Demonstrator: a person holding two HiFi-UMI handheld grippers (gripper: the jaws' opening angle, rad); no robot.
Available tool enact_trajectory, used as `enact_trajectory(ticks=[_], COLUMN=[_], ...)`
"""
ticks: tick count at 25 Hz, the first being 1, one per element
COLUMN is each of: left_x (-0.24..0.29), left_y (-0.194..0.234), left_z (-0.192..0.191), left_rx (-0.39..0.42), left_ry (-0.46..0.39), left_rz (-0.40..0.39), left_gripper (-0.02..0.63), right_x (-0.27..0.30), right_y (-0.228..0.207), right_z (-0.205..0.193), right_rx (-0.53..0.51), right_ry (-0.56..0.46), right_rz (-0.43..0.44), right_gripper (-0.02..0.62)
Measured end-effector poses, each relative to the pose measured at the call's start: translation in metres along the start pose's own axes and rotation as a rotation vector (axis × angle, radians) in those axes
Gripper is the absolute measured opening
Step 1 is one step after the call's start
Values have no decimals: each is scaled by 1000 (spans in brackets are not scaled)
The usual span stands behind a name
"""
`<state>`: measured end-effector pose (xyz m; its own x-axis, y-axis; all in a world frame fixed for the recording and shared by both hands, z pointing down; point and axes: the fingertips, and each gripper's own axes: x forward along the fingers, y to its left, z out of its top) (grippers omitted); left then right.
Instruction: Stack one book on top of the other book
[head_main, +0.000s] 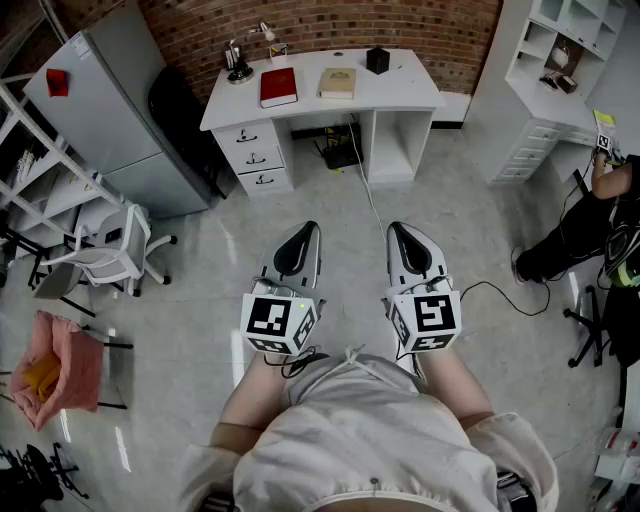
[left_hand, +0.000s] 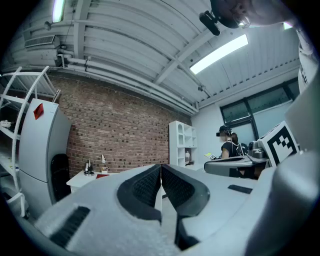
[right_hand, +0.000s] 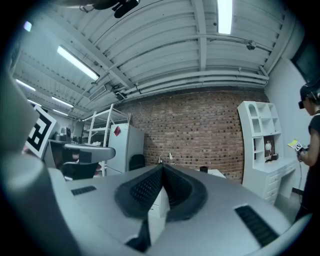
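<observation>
A red book (head_main: 278, 86) and a tan book (head_main: 338, 82) lie side by side, apart, on the white desk (head_main: 410, 90) against the brick wall. Both grippers are held level in front of my body, far short of the desk. My left gripper (head_main: 308, 231) is shut with nothing in it, and my right gripper (head_main: 397, 231) is shut and empty too. In the left gripper view the jaws (left_hand: 161, 167) meet tip to tip, with the red book (left_hand: 102, 175) small in the distance. The right gripper view shows the same closed jaws (right_hand: 162, 169) aimed at the wall.
A black box (head_main: 377, 60) and a desk lamp (head_main: 240, 62) stand on the desk. A grey fridge (head_main: 110, 110) and a white office chair (head_main: 112, 252) are to the left, white shelving (head_main: 570, 40) to the right. A person (head_main: 590, 225) crouches at the right. A cable (head_main: 375, 215) runs across the floor.
</observation>
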<state>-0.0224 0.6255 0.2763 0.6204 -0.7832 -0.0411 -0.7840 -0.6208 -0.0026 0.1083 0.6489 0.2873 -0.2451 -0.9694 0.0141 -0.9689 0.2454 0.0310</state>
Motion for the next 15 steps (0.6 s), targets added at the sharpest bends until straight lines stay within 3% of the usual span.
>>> enact_trajectory(ticks=[10,15], left_x=[6,10], left_y=[-4,-8], left_z=[-12,-20], left_rx=[-23,-37], left_ry=[22,36], left_rz=[8,2], left_gripper=[20,20], right_x=[2,3], right_y=[-4,-11], right_z=[-10,-19], right_rx=[1,60], right_ry=[24,33], right_rz=[13,10], right_gripper=[26,26])
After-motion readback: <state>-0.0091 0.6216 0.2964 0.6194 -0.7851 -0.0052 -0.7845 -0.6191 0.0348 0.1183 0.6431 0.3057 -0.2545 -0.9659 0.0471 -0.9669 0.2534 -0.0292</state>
